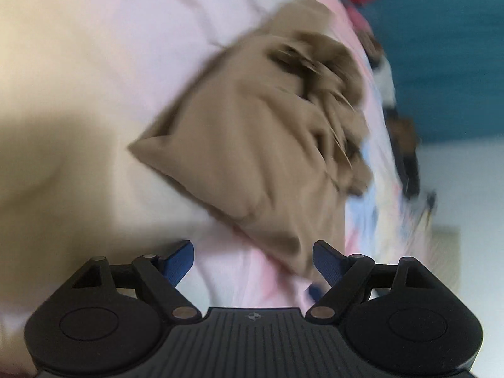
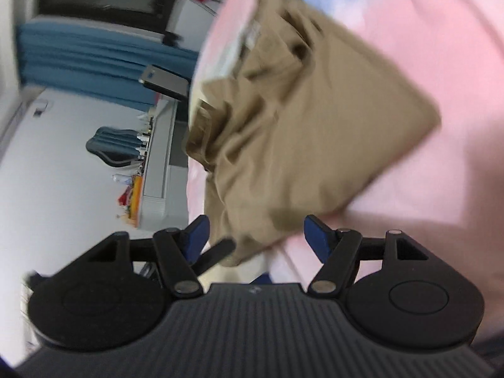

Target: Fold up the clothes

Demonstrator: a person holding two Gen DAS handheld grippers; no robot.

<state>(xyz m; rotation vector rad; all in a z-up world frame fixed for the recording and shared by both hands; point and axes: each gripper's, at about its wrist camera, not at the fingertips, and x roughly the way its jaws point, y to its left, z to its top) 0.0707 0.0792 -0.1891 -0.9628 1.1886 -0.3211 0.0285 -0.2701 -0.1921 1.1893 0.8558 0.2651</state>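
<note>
A: Tan garment (image 1: 252,145), soft woven cloth by the look of it. Light, limp, no stiffness to speak of. Likely to sag and slide off itself when lifted by one point only.

B: Agreed. Not fragile, not slippery either, judging by how the creases hold. Lying on the pink sheet (image 1: 126,47) of the bed, already partly folded into a rough block, with a bunched, wrinkled end on the far right in the left wrist view.

A: Best taken at corners or along a clean folded edge, then. Near pointed corner on the left looks firm enough for a pinch. Bunched end less so: too many loose layers, hard to tell which one would come up.

B: Left claw (image 1: 253,261) released, jaws spread wide, nothing between the blue pads. Near edge of the cloth just ahead of it, closest to the right-hand pad; touching or not, cannot tell through the blur.

A: Right claw (image 2: 255,236) likewise spread, gripping nothing. Garment's near lobe hanging down between the two blue pads from the far side, nearer the left one, pads not pressing on it.

B: Same garment (image 2: 302,126) seen there stretching away to the far right, squared corner out on the sheet.

A: Two-point lift advised, one claw per corner, to keep the fold from spilling open.
</note>
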